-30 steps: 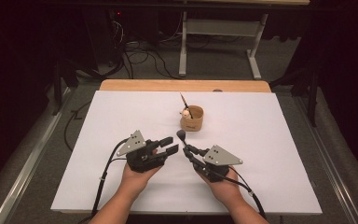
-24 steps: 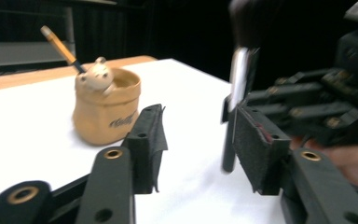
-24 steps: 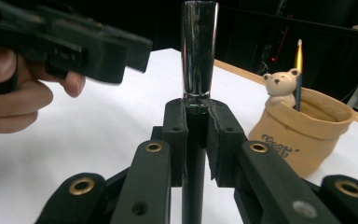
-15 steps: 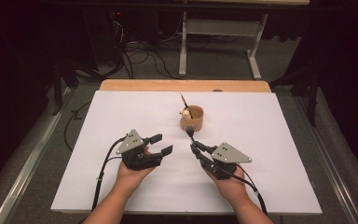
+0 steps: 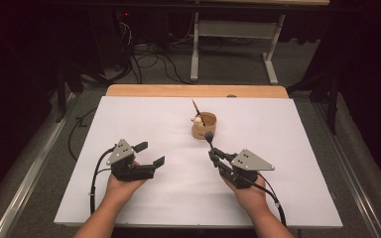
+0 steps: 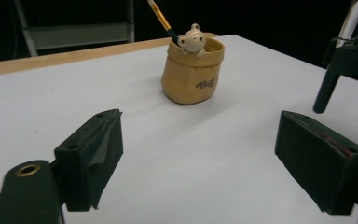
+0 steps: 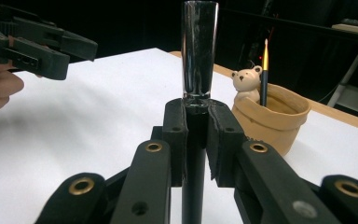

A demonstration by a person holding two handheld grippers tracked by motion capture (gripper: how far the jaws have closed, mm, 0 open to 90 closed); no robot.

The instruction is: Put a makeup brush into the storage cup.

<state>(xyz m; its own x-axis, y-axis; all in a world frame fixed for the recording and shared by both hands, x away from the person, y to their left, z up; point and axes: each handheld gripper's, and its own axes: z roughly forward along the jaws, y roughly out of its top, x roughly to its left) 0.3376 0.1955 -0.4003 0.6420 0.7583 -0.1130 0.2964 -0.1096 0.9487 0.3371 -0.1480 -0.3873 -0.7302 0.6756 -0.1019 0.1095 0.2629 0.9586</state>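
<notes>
1. The left tool (image 5: 149,154) has just been opening its jaws. They now stand spread wide, and nothing sits between them. In the picture from a second ago it was close to the right tool, with the two tips almost touching. Now it sits well apart from it, over the bare white table (image 5: 129,119).

2. The right tool (image 5: 212,151) has its jaws pressed together on a dark brush (image 7: 199,56). It pinches the brush low on the handle, and the clear shiny end sticks up past the pads (you can see this well in the right gripper view).

3. So the brush looks like it has gone from two tools to one. I think the left tool has let go, and the right tool now has the brush all by itself.

4. The little tan pot (image 5: 204,126) stands just past the tip of the right tool, and farther from the left tool. A small bear (image 6: 192,38) peeks over its rim. Another thin brush (image 6: 162,19) already leans inside it.

5. What is left, I think, is to carry the held brush over to the pot and drop it in beside the other one. The left tool is out of the way for that.
</notes>
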